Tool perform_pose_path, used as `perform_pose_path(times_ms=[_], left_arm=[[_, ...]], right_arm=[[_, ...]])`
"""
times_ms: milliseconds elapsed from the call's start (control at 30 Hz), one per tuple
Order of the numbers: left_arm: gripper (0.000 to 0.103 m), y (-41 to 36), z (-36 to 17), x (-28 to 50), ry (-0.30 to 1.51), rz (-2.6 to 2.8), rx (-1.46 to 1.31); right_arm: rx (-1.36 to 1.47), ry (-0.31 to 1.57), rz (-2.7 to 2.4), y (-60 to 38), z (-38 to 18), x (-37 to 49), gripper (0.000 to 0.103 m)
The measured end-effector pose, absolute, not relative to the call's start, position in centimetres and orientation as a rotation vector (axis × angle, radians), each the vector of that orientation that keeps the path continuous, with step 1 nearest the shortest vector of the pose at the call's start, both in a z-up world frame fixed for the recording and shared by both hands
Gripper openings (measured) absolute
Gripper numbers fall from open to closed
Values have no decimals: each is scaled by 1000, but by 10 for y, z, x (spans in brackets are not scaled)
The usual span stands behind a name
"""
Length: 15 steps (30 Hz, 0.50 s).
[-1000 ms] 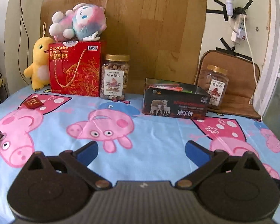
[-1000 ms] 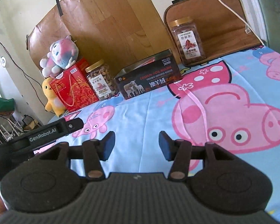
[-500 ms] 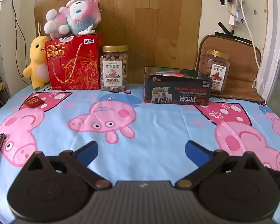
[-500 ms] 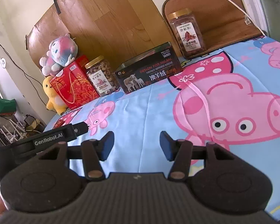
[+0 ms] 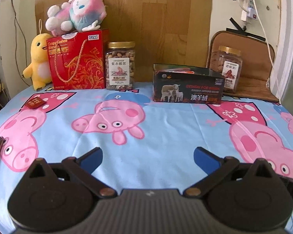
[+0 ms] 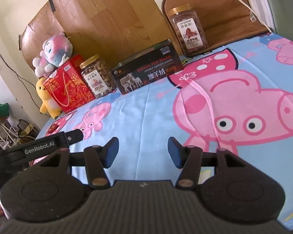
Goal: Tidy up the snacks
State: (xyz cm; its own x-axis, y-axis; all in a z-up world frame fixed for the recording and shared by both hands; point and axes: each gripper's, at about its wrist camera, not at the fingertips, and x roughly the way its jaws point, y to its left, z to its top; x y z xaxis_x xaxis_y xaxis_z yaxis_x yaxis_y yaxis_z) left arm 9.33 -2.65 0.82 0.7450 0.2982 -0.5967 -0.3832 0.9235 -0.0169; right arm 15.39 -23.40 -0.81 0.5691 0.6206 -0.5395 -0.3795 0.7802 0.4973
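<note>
At the far edge of the pig-print blue cloth point(image 5: 166, 132), a red cashew-biscuit gift box with a rope handle point(image 5: 77, 60) stands touching a gold-lidded clear jar of nuts point(image 5: 120, 66). To their right lies an open black carton printed with sheep point(image 5: 187, 86), and behind its right end a second gold-lidded jar point(image 5: 227, 69) on a brown mat point(image 5: 252, 58). A small red packet point(image 5: 34, 103) lies apart at left. The left gripper point(image 5: 147, 157) is spread wide and empty above the cloth; the right gripper point(image 6: 142, 150) is moderately parted, also empty.
</note>
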Motion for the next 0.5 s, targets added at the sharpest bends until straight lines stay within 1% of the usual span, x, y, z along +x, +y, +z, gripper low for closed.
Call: perform_pose_path(times_ms=[433,500], left_arm=[[103,-44,13,92,611,340,-91],[103,-46,14,91,611,333,-91]], right_arm=[[345,752,598,-242,-5,150,59],[346,747,599,-242,-4,149,60]])
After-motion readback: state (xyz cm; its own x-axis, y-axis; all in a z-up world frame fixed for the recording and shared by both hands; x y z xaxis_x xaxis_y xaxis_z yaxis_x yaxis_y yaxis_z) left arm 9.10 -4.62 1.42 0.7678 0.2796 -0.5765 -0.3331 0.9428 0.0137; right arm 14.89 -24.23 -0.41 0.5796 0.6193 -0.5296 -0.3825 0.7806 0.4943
